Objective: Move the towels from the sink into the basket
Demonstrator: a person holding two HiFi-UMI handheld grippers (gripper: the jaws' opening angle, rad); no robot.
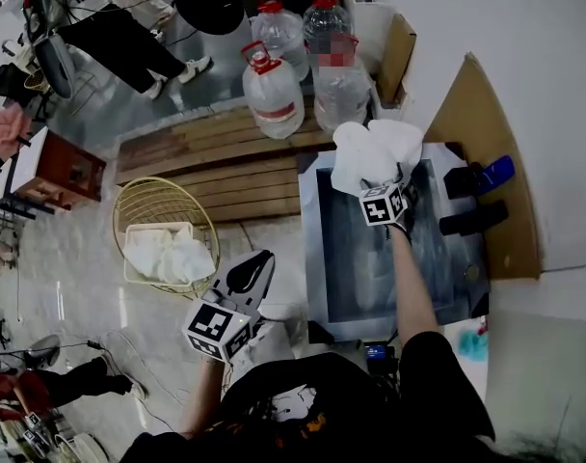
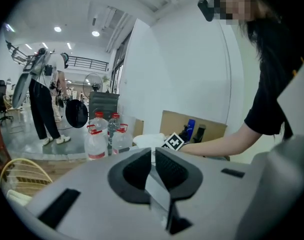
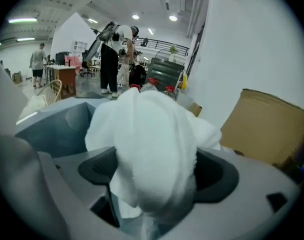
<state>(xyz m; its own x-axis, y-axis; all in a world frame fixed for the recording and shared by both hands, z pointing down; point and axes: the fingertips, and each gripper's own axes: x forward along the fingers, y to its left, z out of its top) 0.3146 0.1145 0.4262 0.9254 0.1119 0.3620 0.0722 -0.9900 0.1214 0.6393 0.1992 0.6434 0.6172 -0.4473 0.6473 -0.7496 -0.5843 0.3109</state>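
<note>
A bulky white towel (image 1: 370,152) is heaped at the far rim of the grey sink (image 1: 322,258). My right gripper (image 1: 386,179) reaches into it from the near side. In the right gripper view the towel (image 3: 152,139) fills the space between the wide-spread jaws of my right gripper (image 3: 157,171), and the pads do not visibly press on it. A round wire basket (image 1: 129,210) on the floor to the left holds several white towels (image 1: 168,254). My left gripper (image 1: 257,263) hangs between basket and sink, its jaws close together and empty (image 2: 153,156).
Three large water bottles (image 1: 272,90) stand beyond the sink on the floor. Cardboard (image 1: 476,123) lines the wall to the right, with a blue bottle (image 1: 491,174) and a black bottle (image 1: 471,220) on the sink's side ledge. A wooden platform (image 1: 206,162) lies behind the basket.
</note>
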